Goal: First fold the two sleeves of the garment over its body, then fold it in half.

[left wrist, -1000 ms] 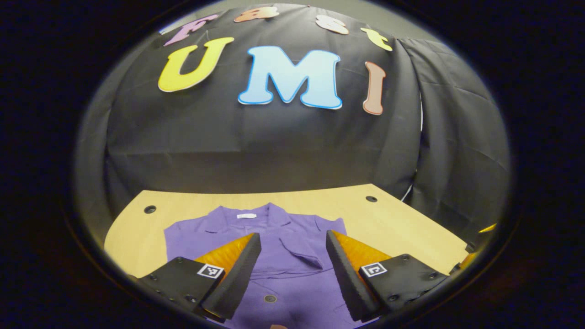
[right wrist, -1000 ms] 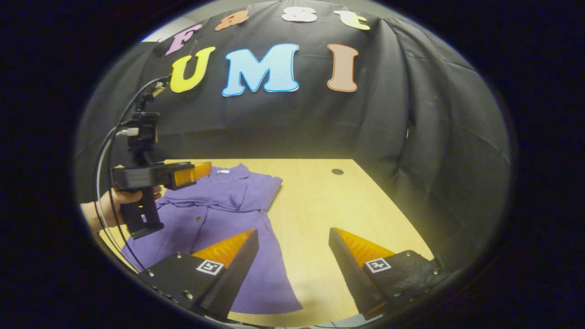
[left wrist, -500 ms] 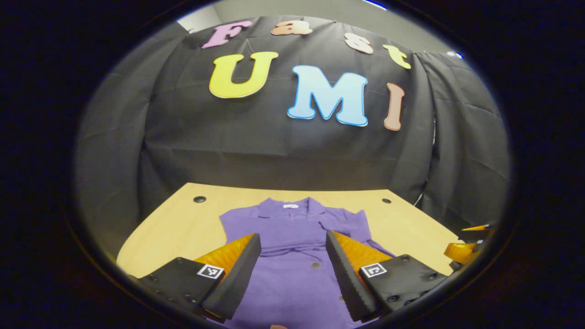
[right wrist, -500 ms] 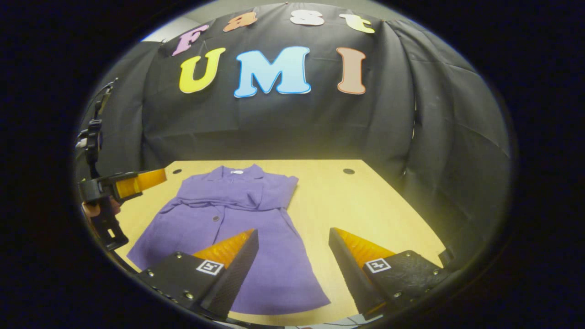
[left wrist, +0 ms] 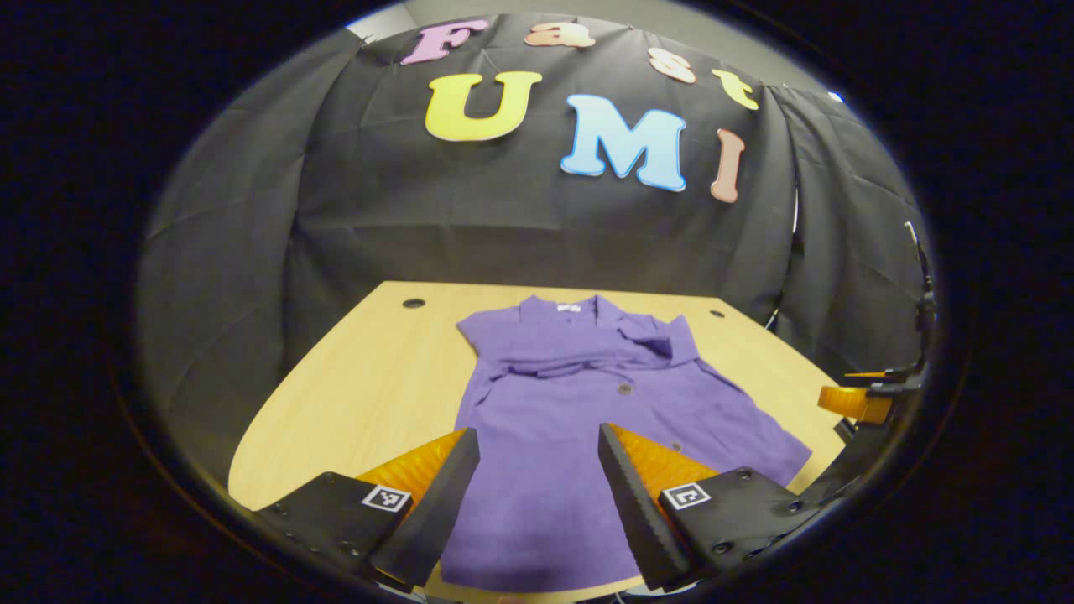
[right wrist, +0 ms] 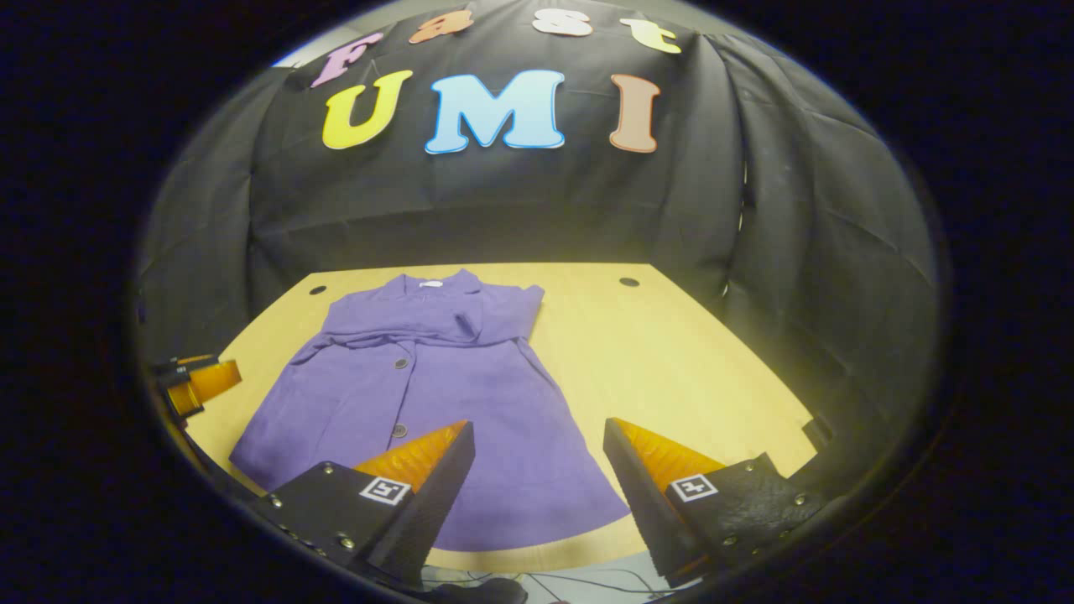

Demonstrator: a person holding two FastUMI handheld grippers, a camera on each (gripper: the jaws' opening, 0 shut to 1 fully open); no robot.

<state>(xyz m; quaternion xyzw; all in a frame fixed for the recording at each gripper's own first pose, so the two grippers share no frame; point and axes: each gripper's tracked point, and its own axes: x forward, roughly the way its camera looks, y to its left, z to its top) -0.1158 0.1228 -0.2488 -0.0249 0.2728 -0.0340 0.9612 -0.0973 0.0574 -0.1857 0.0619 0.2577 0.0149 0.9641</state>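
- Left gripper view, lower left to lower centre: the left gripper (left wrist: 537, 495) shows its two fingers spread wide apart, holding nothing; the hem area of the garment lies in the gap between them, and whether the tips touch the cloth cannot be told.
- Left gripper view, centre: the purple short-sleeved button-front garment (left wrist: 587, 419) lies flat on the light wooden bench (left wrist: 361, 394), collar toward the black cloth wall (left wrist: 377, 210) at the top of the frame, hem toward the bottom edge.
- Left gripper view, upper centre of the garment: both sleeves lie folded inward over the chest, forming a creased band just below the collar; small dark buttons run down the front below it.
- Left gripper view, right edge: the other gripper's finger (left wrist: 856, 401) shows beside the bench's right side, apart from the garment.
- Right gripper view, left edge: the other gripper's finger (right wrist: 201, 382) shows just beside the garment's lower left corner, not touching it.
- Right gripper view, left of centre: the garment (right wrist: 419, 386) spreads over the left half of the bench (right wrist: 671, 361), its flared hem near the bench's near edge.
- Right gripper view, lower centre: the right gripper (right wrist: 537, 495) has its fingers spread wide apart and empty; the left finger overlaps the hem in the frame, the right finger stands over bare wood.
- Right gripper view, upper right of the bench: a small dark round hole (right wrist: 629, 282) sits near the far edge.
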